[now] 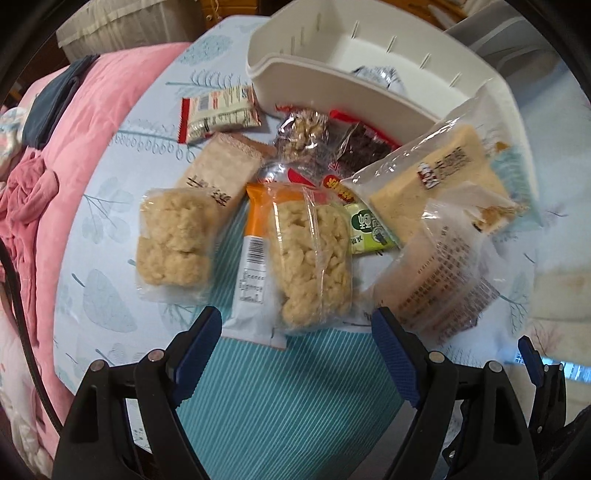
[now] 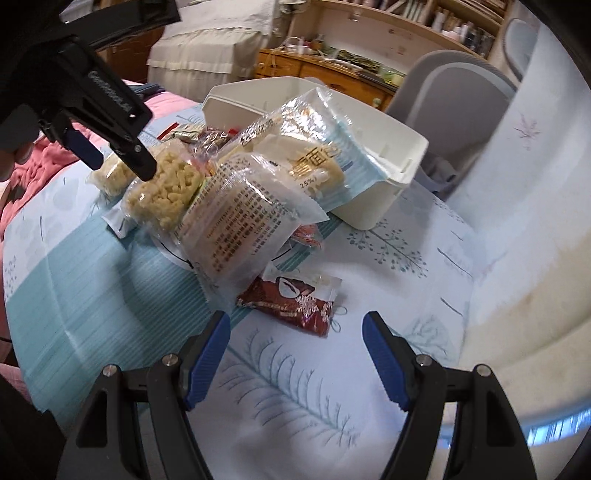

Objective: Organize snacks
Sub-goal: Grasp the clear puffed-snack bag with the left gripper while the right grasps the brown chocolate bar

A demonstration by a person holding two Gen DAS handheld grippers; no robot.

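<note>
Both claws, left (image 1: pixel 295 354) & right (image 2: pixel 295 362), wide open, w/ nothing held.

Home bedroom. Work surface is a bed: pale blue leaf-print sheet (image 2: pixel 388 254) with a teal striped panel (image 1: pixel 288 398), pink quilt (image 1: pixel 99 122) bunched along its left edge, dark garment (image 1: pixel 55 99) lying on the quilt. Beyond the far edge, wooden shelves (image 2: pixel 402 22) crammed with bottles and books, wooden drawer unit (image 2: pixel 317 70) cluttered on top, cream frilled cover (image 2: pixel 207 40) over furniture, grey chair (image 2: pixel 443 85) beside the bed. Domestic clutter throughout.
</note>
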